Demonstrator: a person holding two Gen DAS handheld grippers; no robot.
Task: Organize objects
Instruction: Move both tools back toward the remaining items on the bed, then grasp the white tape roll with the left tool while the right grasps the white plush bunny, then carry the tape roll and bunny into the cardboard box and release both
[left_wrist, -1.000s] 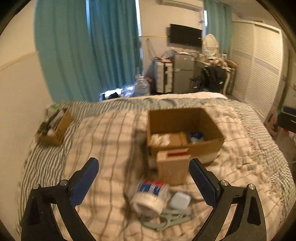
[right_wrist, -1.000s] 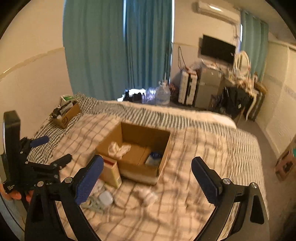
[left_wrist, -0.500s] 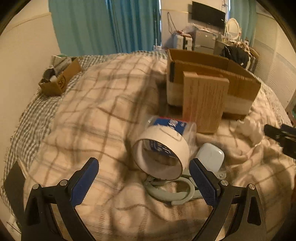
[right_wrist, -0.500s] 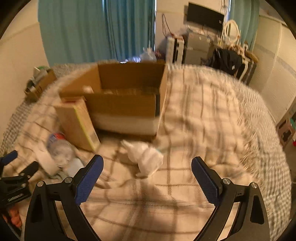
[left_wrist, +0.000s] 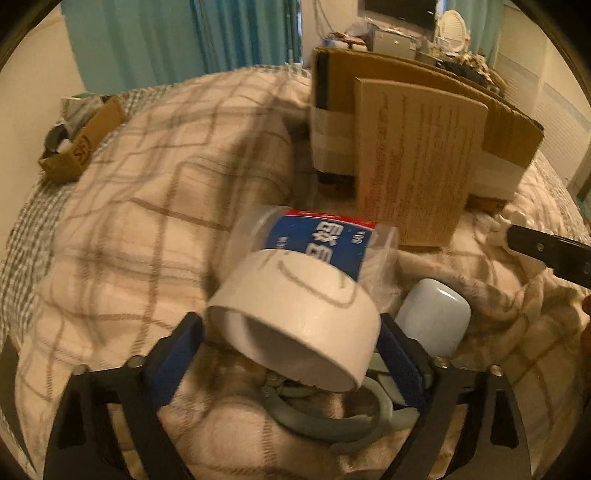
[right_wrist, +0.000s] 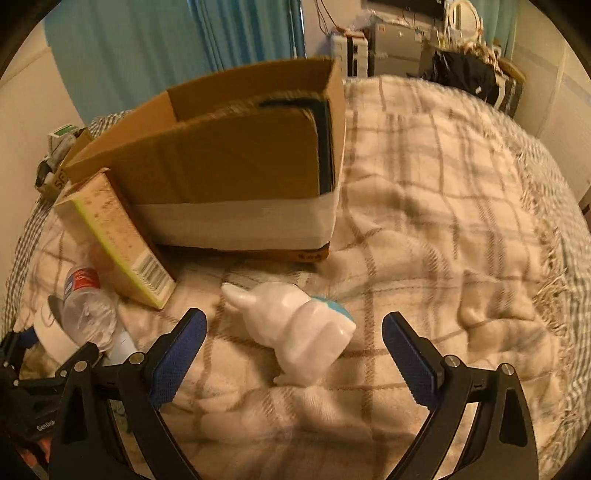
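A white tape roll (left_wrist: 295, 314) lies on the checked blanket, leaning on a clear bottle (left_wrist: 325, 240) with a blue label. My left gripper (left_wrist: 288, 350) straddles the roll and its jaws are closing; the pads stand close beside the roll's sides, with a sliver of gap on the left. A white figurine (right_wrist: 303, 332) with a blue base lies on its side between the fingers of my right gripper (right_wrist: 295, 343), which is open and touches nothing. The open cardboard box (right_wrist: 229, 166) stands just behind, with a small brown carton (right_wrist: 122, 236) leaning against it.
A white rounded case (left_wrist: 432, 321) and a grey-green looped tool (left_wrist: 332, 417) lie right beside the roll. A small cardboard box (left_wrist: 81, 144) of odds sits at the bed's far left. The blanket (right_wrist: 443, 221) stretches bare to the right. Curtains and furniture stand beyond.
Both grippers have come down close to the bed. The left one now has the tape roll between narrower jaws. The right one has closed in on the white figurine.
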